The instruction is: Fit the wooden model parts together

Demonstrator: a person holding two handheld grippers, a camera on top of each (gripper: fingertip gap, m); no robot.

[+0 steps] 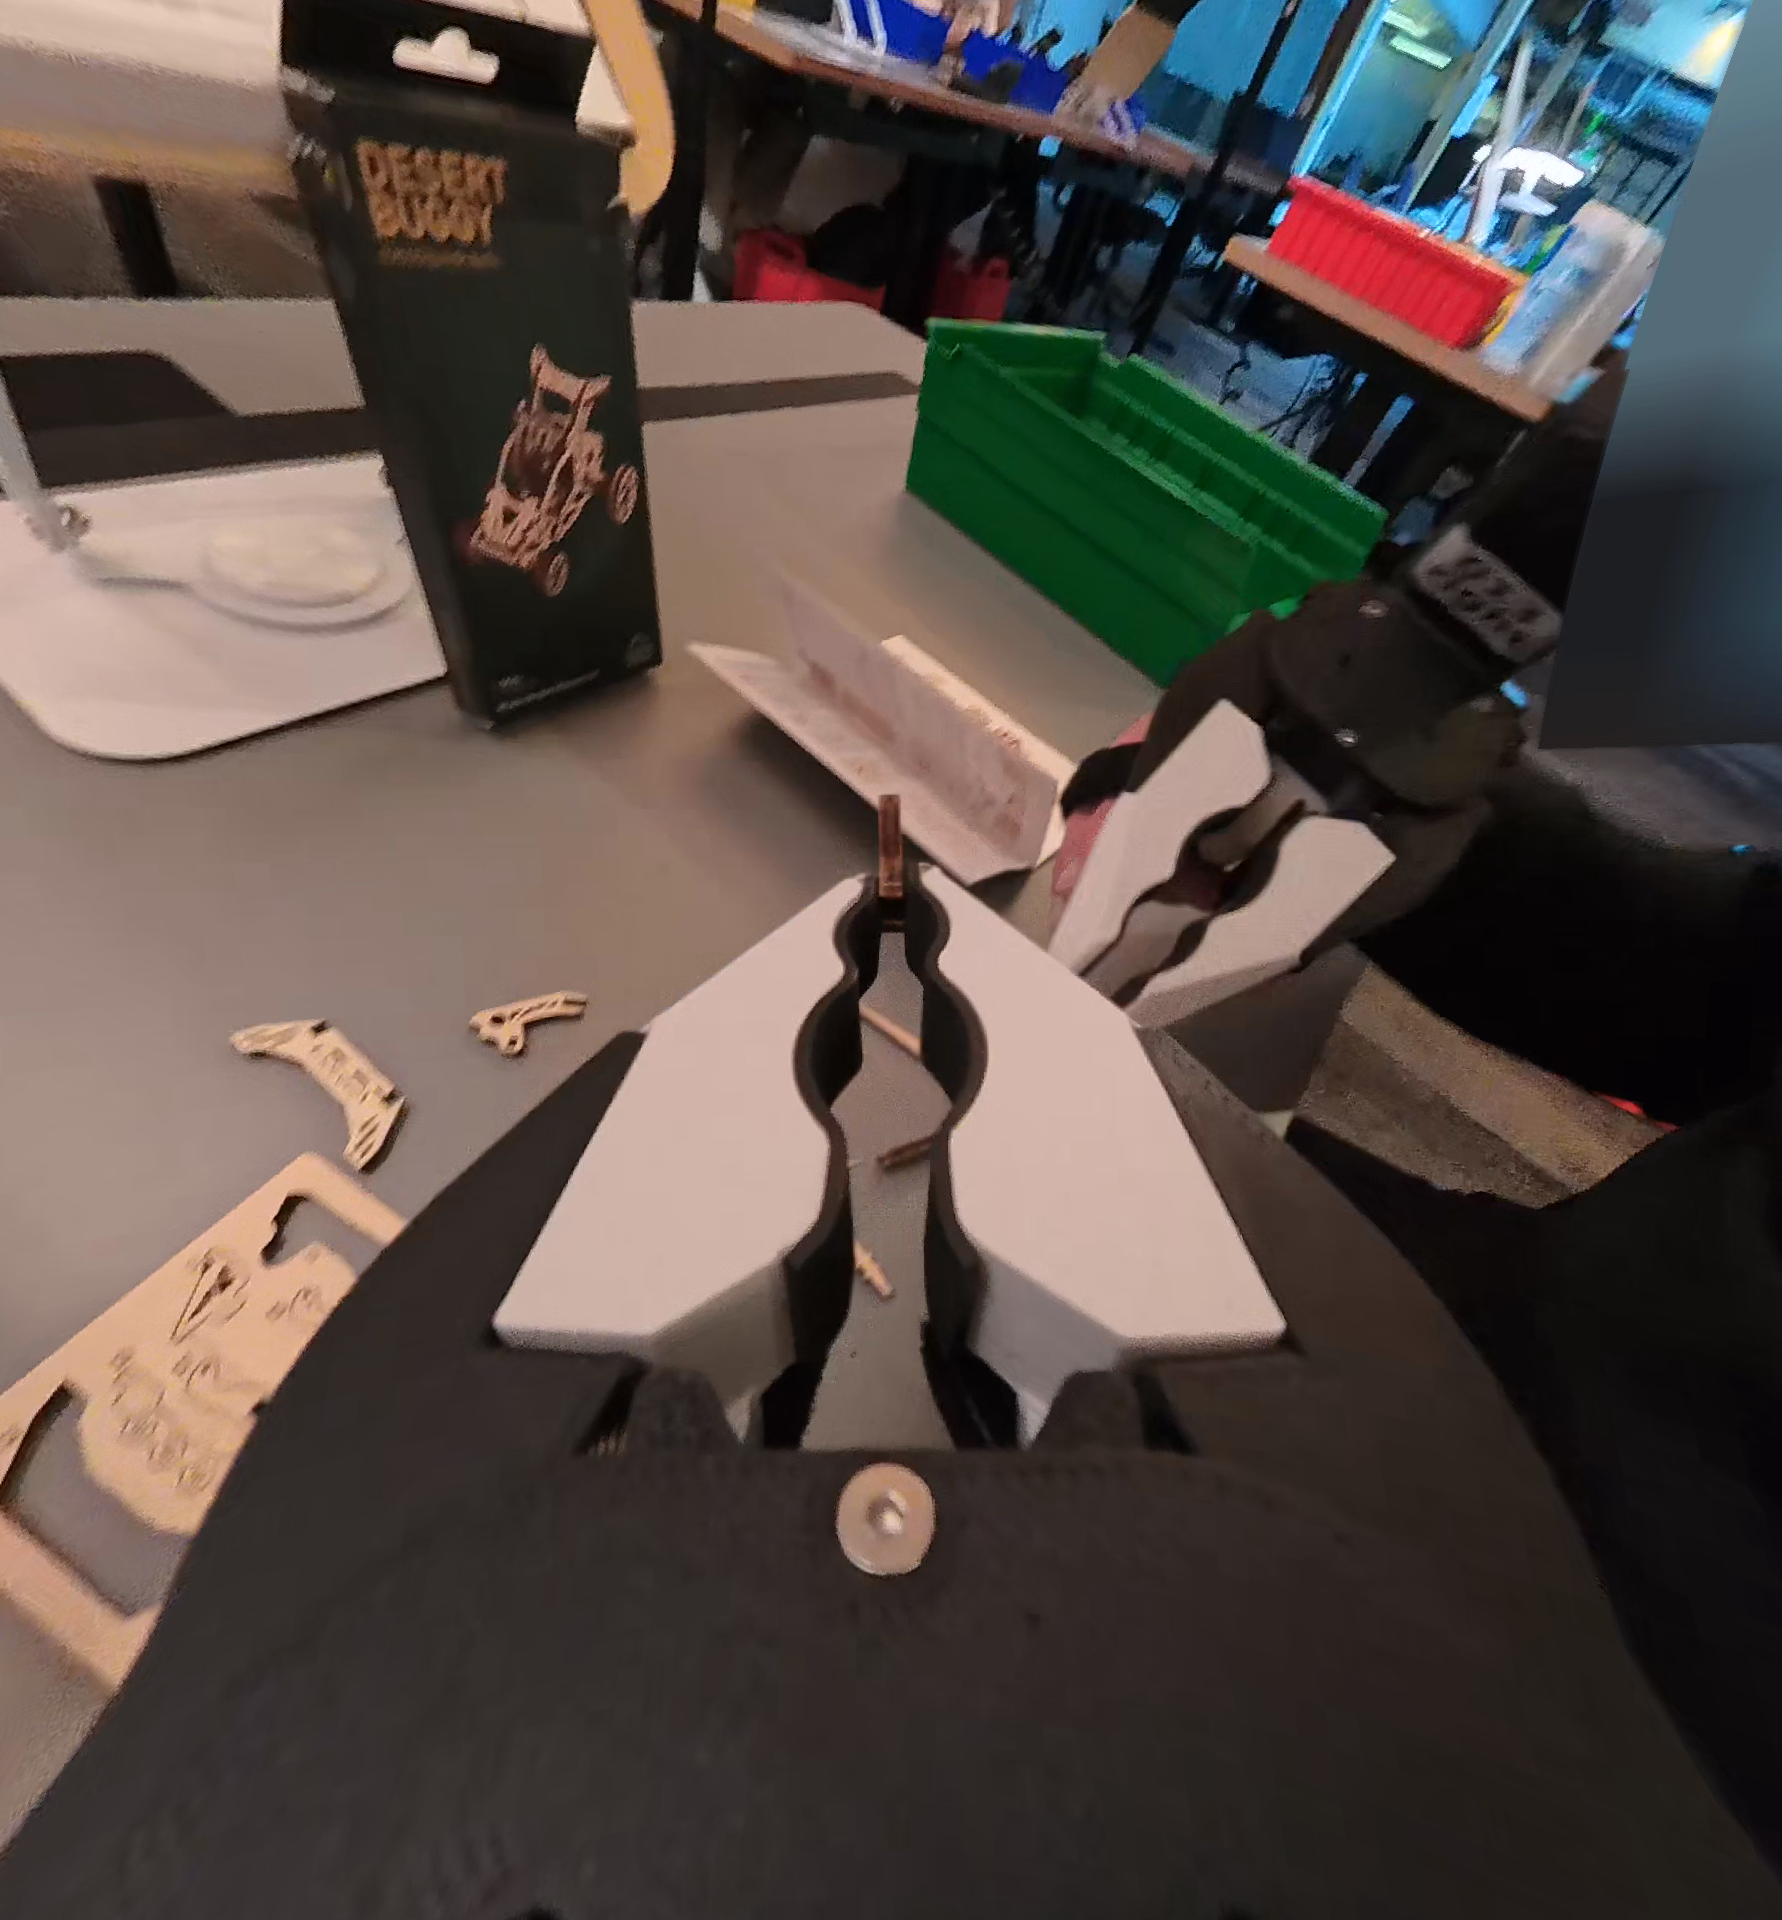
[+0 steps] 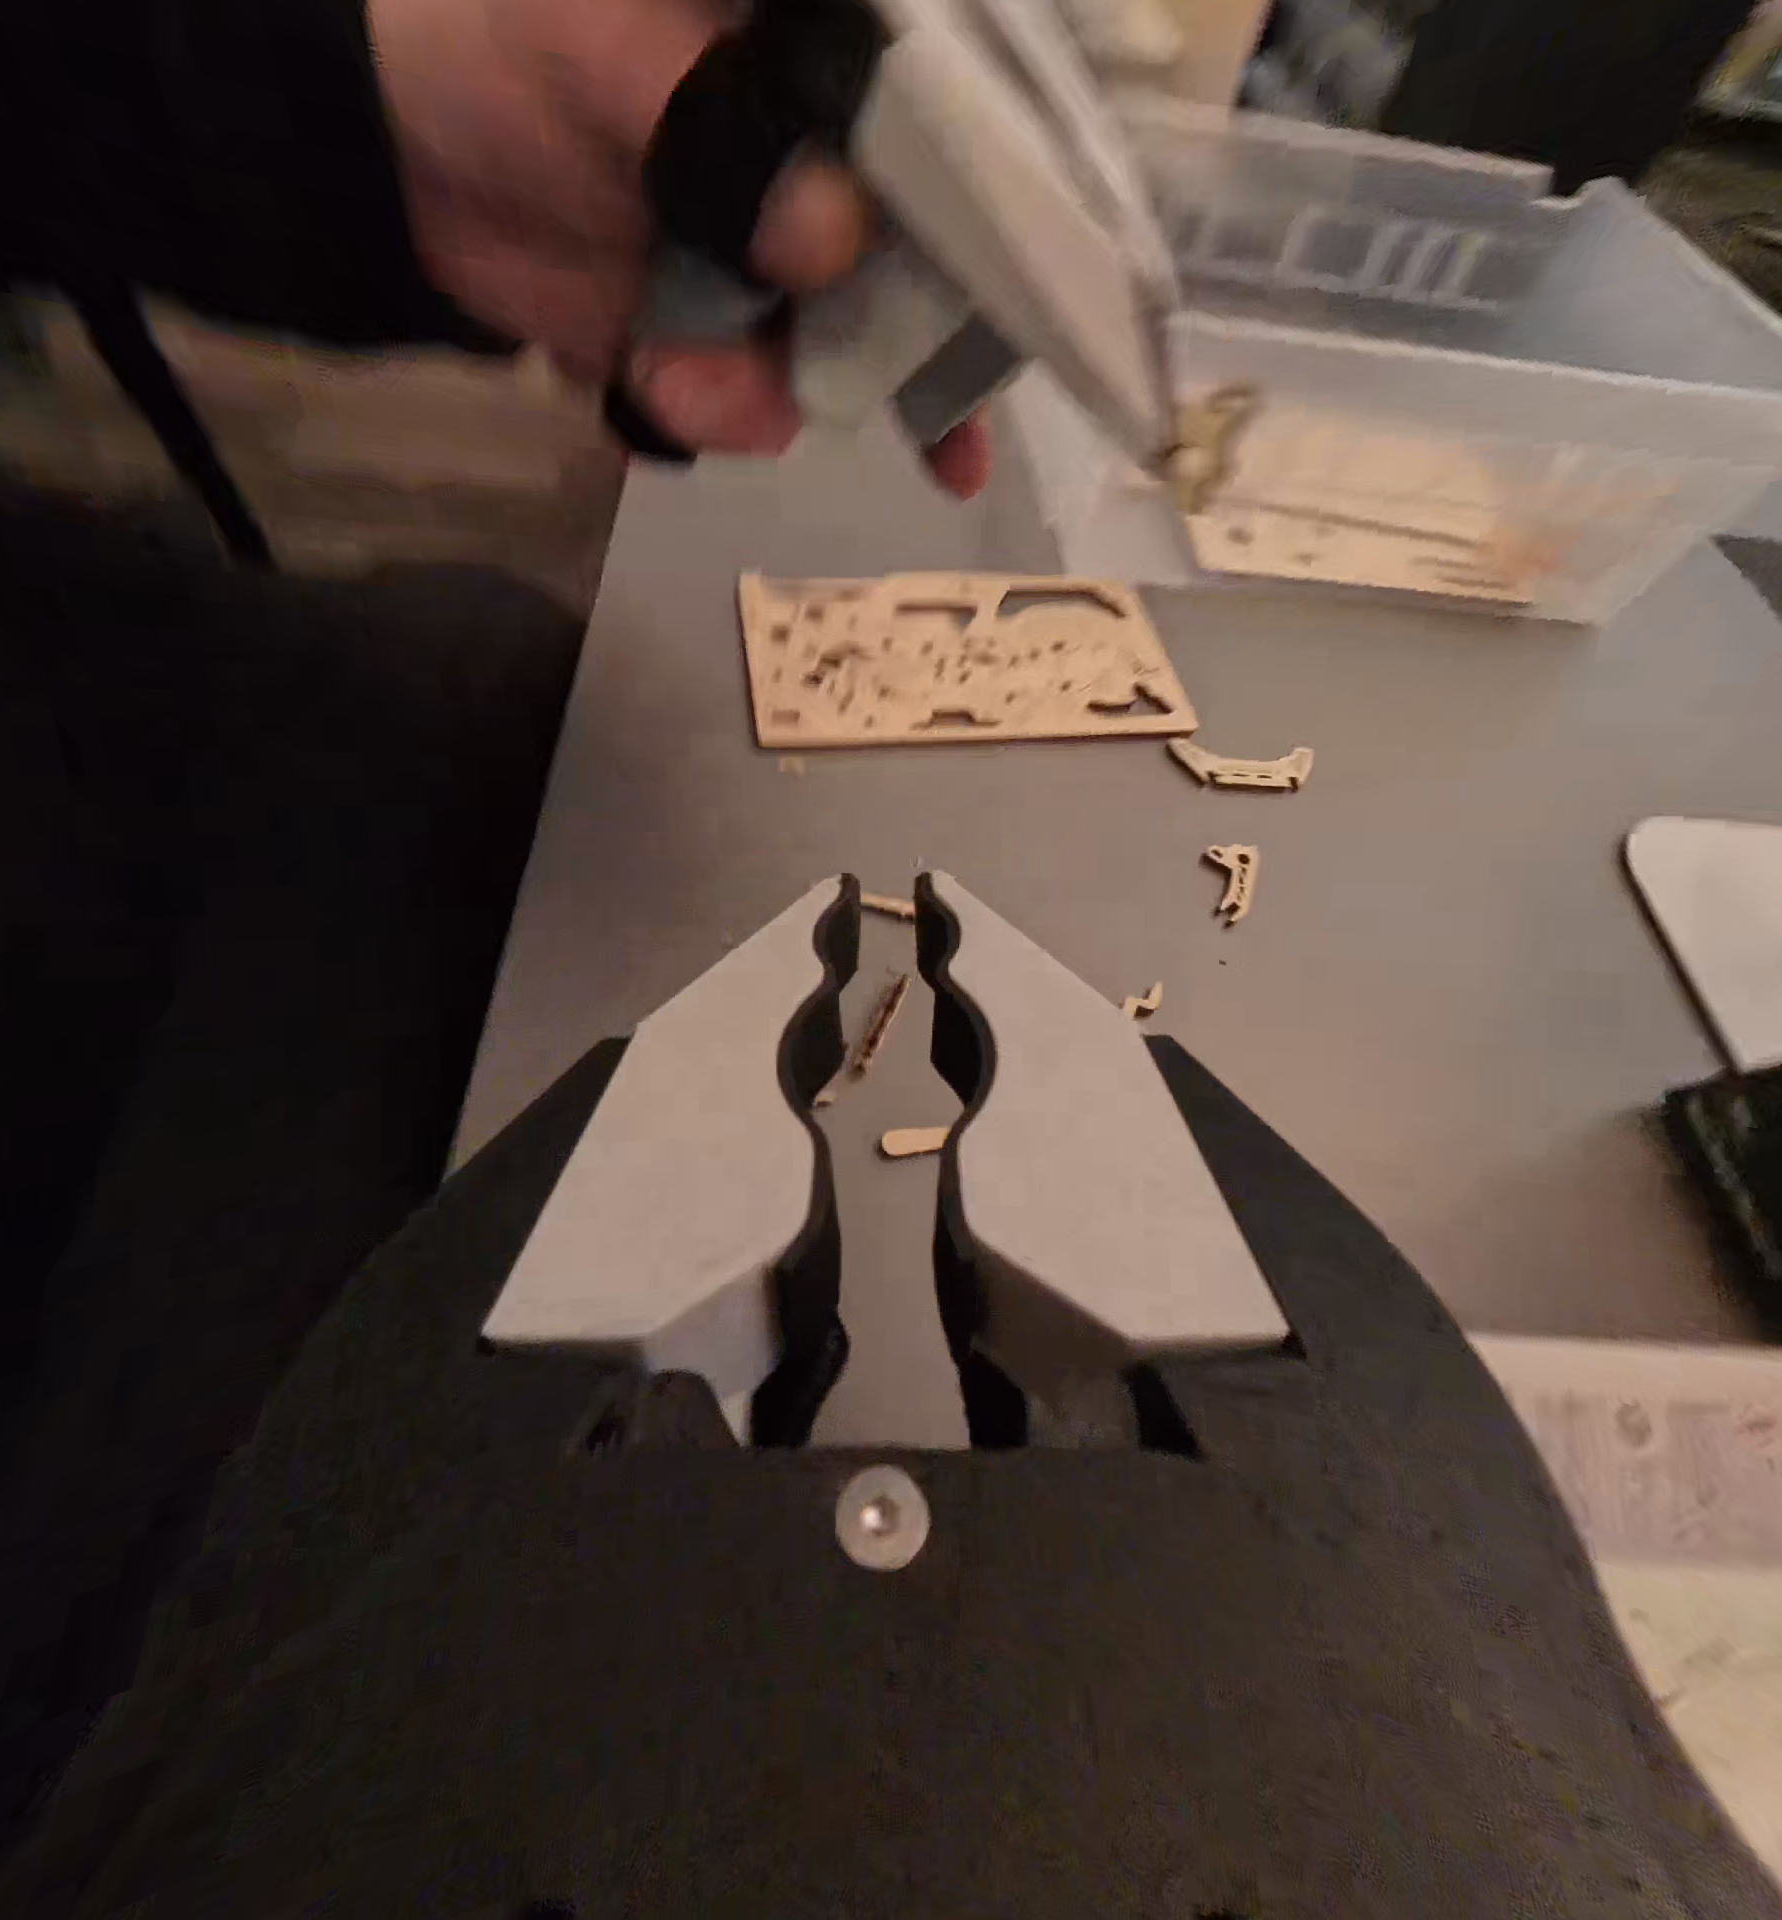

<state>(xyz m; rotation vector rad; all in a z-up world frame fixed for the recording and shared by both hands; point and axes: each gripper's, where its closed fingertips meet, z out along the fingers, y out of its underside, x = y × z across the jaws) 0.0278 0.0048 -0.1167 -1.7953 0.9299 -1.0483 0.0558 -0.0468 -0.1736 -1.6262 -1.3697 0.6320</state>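
My left gripper (image 1: 888, 896) is shut on a small thin wooden part (image 1: 888, 842) that stands edge-on out of the fingertips, above the grey table (image 1: 451, 852). In the right wrist view this gripper (image 2: 1162, 442) is blurred at the top, with the wooden part (image 2: 1207, 434) at its tip. My right gripper (image 2: 882, 888) is open with a narrow gap and nothing in it, low over the table. Small wooden pegs (image 2: 879, 1023) lie on the table under its gap. It also shows in the left wrist view (image 1: 1105, 982), to the right. A punched wooden sheet (image 2: 960, 665) lies ahead of it.
Loose wooden parts (image 2: 1242, 767) (image 1: 331, 1075) lie on the table. A black kit box (image 1: 492, 416) stands at the back, with a green bin (image 1: 1126, 488) and a folded leaflet (image 1: 887, 727) to its right. A clear plastic tub (image 2: 1438, 416) holds more wooden sheets. A hand (image 2: 575, 208) grips the left tool. The tips of one gripper are about 8 cm away from the tips of the other.
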